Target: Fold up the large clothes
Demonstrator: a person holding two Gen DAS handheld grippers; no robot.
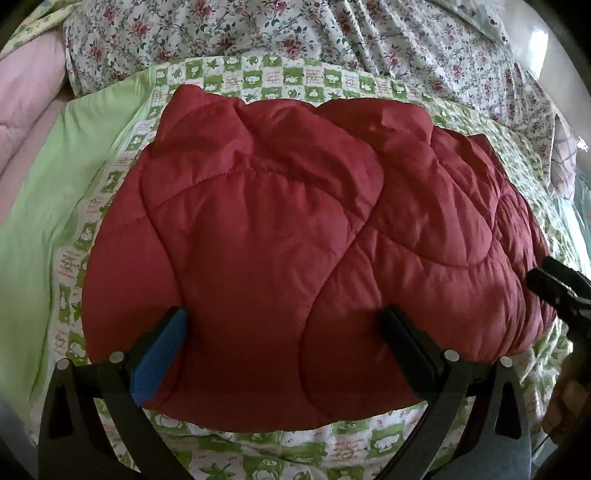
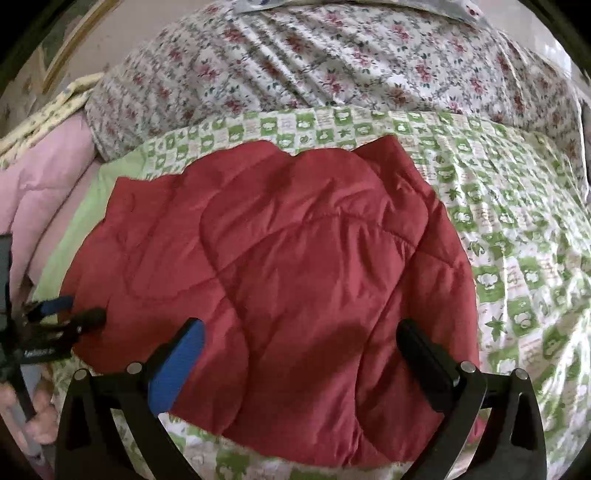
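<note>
A dark red quilted garment lies folded in a puffy bundle on a green-and-white checked sheet. My left gripper hovers over its near edge, open wide, with nothing between the blue pad and the black finger. At the bundle's right end, the right gripper shows as a dark tip. The right wrist view has the same red garment spread under my right gripper, also open and holding nothing. At the garment's left edge sits the left gripper.
A floral quilt is heaped behind the checked sheet. A pink duvet and a plain light-green sheet lie to the left. A hand holds the left gripper's handle.
</note>
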